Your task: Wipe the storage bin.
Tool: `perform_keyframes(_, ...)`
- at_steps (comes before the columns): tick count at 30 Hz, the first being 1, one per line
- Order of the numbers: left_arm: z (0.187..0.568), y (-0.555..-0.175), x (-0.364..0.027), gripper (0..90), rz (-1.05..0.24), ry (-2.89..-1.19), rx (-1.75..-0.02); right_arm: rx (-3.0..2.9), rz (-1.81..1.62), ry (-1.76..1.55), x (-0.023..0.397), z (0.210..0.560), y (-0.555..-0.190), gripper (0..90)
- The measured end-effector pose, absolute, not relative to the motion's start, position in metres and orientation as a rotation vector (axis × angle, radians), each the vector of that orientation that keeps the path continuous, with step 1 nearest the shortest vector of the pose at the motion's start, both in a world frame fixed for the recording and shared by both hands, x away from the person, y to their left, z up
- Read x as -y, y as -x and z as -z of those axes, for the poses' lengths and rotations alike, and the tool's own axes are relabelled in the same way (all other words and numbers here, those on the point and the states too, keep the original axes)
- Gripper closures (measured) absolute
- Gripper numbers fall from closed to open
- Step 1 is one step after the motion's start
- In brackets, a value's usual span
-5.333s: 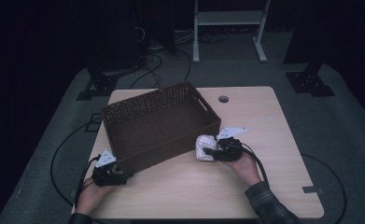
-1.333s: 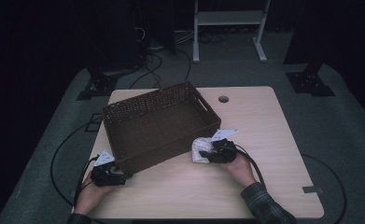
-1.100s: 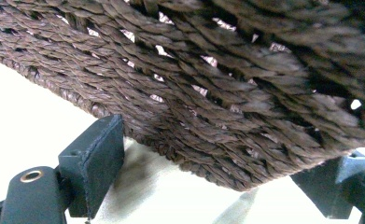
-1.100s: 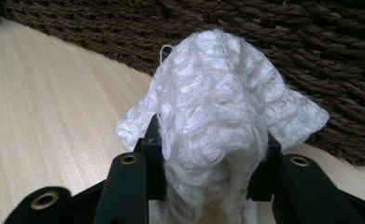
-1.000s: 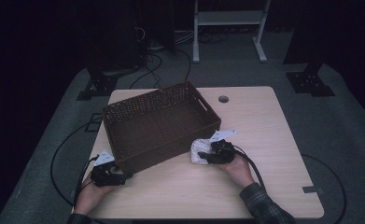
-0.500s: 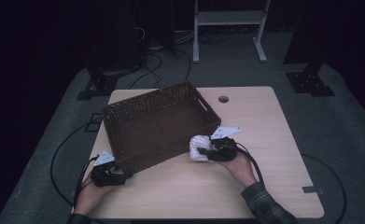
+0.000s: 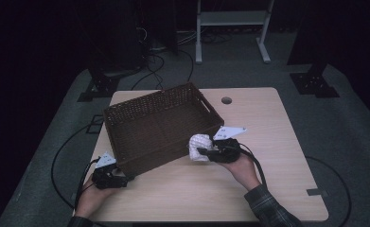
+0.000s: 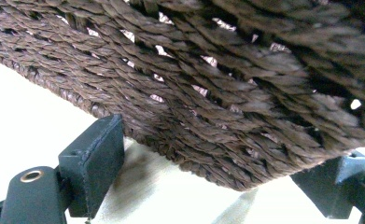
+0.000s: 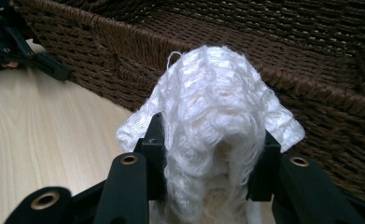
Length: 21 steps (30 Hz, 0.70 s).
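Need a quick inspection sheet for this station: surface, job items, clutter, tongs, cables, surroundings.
Surface: light wooden table, round hole near the far edge.
Job's things: brown wicker basket mid-table, looks empty inside; white fluffy cloth beside the basket's near right corner.
Clutter: nothing seen.
Tongs: right tongs shut on the white fluffy cloth, raised toward the basket rim; left tongs wide apart around the basket's near left corner, pad contact unclear.
Cables: one trails from each set of tongs; more loop on the floor left of the table and behind it.
Surroundings: dark room, grey floor, white frame legs and black stand bases behind.
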<state>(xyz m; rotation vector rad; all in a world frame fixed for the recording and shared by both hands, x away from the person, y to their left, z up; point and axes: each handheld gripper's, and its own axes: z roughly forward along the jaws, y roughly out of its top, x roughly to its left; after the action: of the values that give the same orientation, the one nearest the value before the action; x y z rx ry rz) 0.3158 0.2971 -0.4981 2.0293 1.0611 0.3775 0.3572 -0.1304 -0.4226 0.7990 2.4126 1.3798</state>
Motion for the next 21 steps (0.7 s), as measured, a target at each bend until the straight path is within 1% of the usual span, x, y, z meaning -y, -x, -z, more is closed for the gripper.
perform_keyframes(8, 0.498, -0.316, -0.297, 15.4, -0.377, -2.029, -1.061, -2.430, -1.397, -0.823, 0.131, 0.426, -0.359, 59.8)
perform_keyframes(21, 0.498, -0.316, -0.298, 15.3, -0.377, -2.034, -1.054, -2.492, -1.334, -0.815, 0.119, 0.446, -0.364, 59.9)
